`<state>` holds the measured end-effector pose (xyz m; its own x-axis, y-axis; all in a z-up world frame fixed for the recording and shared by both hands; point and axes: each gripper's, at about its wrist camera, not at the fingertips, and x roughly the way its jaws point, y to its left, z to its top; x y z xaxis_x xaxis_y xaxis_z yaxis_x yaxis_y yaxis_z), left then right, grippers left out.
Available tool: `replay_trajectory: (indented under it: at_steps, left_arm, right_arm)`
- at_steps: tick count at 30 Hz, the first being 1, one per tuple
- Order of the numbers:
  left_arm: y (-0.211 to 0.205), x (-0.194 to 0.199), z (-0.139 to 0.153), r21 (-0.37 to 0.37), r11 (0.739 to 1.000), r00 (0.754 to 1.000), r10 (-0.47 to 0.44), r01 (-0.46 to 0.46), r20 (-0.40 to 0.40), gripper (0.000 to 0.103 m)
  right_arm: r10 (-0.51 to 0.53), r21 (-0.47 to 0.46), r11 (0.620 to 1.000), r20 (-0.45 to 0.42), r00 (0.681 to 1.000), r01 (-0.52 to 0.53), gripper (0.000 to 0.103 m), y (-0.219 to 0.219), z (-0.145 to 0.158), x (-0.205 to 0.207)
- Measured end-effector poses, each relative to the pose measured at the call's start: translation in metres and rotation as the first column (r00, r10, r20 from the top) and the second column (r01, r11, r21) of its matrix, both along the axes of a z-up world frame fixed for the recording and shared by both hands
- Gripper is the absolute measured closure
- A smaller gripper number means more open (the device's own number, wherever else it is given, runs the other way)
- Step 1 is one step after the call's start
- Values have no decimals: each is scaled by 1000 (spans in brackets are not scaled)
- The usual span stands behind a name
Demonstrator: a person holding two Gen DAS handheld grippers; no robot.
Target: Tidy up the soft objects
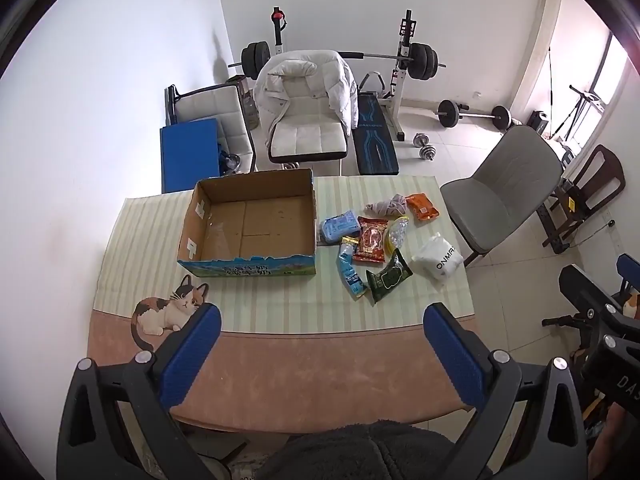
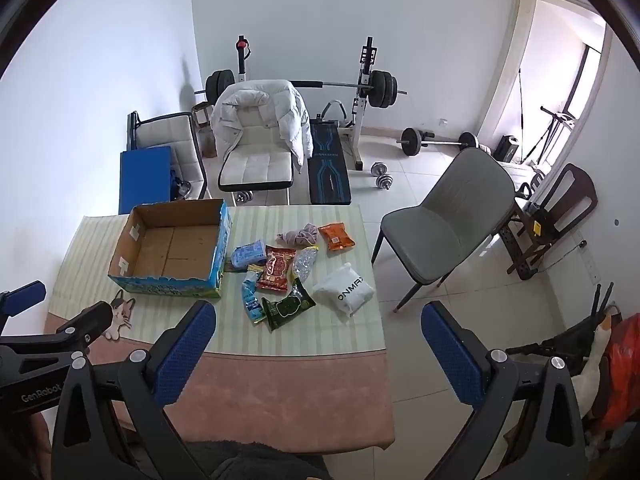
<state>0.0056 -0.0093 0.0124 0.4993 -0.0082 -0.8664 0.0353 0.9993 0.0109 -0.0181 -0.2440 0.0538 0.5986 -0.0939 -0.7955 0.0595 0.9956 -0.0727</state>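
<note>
Left gripper [image 1: 320,324] gaping wide, right gripper [image 2: 316,322] the same, both gripping nothing above the table [image 1: 320,372]. Packets' print beside the cardboard box [image 1: 248,224] is too small to read.

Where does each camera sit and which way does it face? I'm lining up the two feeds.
Left wrist: on the left gripper, above the table's near edge, looking forward and down at the box and packets; its own two open blue fingers show, with the right gripper's body at far right.
Right wrist: on the right gripper, further right, facing the same way; its open fingers show, with the left gripper at far left.
Shared: table, box, packets, white bag, grey chair.
</note>
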Motion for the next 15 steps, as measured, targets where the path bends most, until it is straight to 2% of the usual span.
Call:
replay_trajectory:
  at_steps: [15]
  left_arm:
    - [-5, 1, -6, -1, 1000, 1000, -7, 7, -16, 0]
  right_arm:
    - [7, -7, 1000, -47, 999, -7, 0, 4, -14, 6]
